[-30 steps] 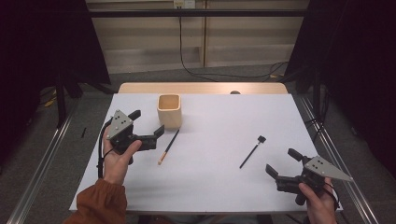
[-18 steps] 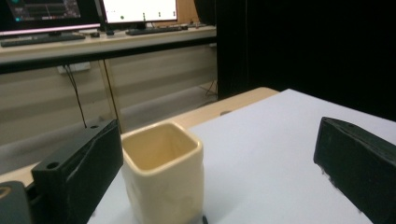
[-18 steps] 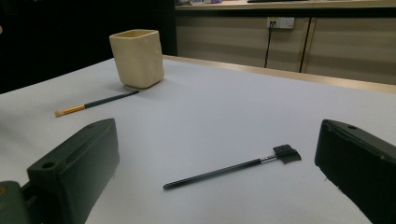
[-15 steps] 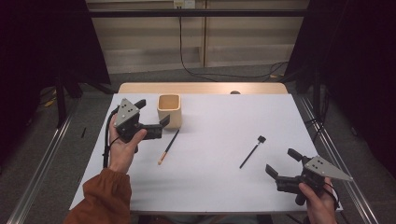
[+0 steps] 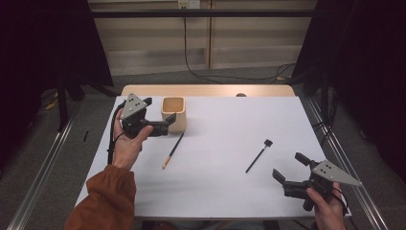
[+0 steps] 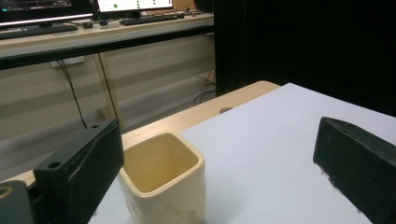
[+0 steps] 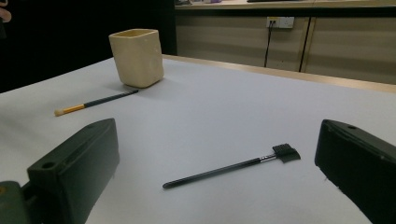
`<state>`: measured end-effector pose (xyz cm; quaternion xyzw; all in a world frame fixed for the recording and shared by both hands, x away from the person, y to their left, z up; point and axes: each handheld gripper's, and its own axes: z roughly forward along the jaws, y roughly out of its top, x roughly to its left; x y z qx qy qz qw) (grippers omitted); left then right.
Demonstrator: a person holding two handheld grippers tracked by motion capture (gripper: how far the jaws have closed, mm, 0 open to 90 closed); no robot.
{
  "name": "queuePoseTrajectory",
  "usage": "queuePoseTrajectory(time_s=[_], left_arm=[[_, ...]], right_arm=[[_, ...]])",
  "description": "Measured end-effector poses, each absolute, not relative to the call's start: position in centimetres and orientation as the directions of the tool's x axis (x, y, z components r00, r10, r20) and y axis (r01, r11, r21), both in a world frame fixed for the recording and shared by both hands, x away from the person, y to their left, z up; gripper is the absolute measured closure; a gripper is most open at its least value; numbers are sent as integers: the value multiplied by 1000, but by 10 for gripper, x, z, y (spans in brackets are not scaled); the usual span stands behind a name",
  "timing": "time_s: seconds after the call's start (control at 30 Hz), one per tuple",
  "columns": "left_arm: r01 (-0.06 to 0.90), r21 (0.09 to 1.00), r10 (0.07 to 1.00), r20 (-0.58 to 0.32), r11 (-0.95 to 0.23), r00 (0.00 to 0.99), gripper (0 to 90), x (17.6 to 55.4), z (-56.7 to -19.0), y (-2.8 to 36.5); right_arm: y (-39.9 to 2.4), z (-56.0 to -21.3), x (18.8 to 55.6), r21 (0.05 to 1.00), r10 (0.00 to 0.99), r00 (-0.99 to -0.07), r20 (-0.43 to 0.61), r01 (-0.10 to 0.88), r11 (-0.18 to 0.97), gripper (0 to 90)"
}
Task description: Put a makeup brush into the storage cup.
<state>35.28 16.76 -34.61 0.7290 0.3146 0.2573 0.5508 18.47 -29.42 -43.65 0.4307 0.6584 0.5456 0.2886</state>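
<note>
The left gripper [image 5: 159,115] is held above the table [image 5: 230,191] at its far left, jaws spread wide and empty, just beside the cup [image 5: 174,114]. In the left gripper view the cup [image 6: 163,184] stands upright between the 2 jaws, close to the left one; contact cannot be told. The cup is cream, square-mouthed and looks empty.

A brush [image 5: 173,150] with a pale tip lies flat just in front of the cup. A 2nd, black brush [image 5: 259,155] lies toward the right.

The right gripper [image 5: 290,168] rests low at the near right edge, jaws spread and holding nothing, with the black brush [image 7: 231,166] lying ahead between them.
</note>
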Motion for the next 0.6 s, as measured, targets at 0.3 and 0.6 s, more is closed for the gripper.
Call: queuePoseTrajectory(time_s=[0.3, 0.6], left_arm=[[230, 917, 715, 80, -326, 694, 22, 357, -338, 160], [371, 835, 711, 34, -407, 702, 31, 364, -337, 152]], right_arm=[[-294, -437, 185, 967, 882, -462, 91, 254, 33, 0], [-294, -437, 184, 965, 882, -462, 92, 260, 35, 0]])
